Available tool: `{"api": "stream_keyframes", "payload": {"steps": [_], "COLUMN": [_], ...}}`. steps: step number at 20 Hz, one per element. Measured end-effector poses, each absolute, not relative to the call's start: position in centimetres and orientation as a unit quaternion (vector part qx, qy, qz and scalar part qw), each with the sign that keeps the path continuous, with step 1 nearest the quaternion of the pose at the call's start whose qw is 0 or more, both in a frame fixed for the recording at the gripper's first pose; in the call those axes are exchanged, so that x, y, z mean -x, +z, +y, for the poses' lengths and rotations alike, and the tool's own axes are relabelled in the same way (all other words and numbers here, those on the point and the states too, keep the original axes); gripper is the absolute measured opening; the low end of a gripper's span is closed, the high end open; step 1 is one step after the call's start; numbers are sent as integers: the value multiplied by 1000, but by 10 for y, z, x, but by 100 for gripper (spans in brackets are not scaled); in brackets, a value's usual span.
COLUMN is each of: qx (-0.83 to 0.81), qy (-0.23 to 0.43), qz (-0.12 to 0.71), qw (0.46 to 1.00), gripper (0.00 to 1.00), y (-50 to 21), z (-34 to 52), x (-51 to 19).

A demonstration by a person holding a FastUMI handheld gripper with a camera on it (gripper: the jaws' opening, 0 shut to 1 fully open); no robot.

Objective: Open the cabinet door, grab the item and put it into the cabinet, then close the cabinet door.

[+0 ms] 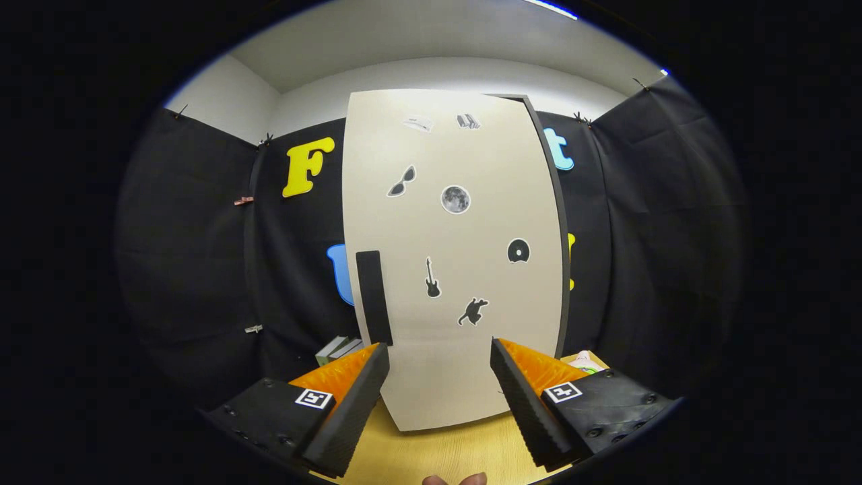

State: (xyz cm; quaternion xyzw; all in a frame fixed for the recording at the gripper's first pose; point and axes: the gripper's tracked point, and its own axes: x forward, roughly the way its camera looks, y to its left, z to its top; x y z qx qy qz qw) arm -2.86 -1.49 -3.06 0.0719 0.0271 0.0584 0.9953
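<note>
Cabinet [458, 269] stands upright on the wooden surface [438, 451], straight ahead of the claw [439, 377] at twelve o'clock, its pale door [471, 350] flush and shut. A dark vertical handle [374, 296] sits on the door's left side, at about eleven o'clock from the left fingertip and just beyond it. Stickers dot the door: sunglasses, a moon, a guitar, a record, an animal. The claw's fingers are spread wide apart, holding nothing, with the lower door panel framed between them. A greenish box [339, 349] lies on the surface at ten o'clock, left of the cabinet; a pale packet [584, 362] peeks out at two o'clock, right of it. Which of these is the task's item cannot be told. A shut door and an empty claw suit two stages alike: the door awaiting its opening, or closed again with an item inside. If the former, the handle's nearness suggests a narrow sideways grip on it.
</note>
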Motion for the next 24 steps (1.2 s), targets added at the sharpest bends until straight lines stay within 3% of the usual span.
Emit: {"api": "stream_keyframes", "payload": {"steps": [24], "qx": [-72], "qy": [59], "qz": [19], "qw": [995], "gripper": [98], "y": [-28], "z": [-19], "x": [29]}}
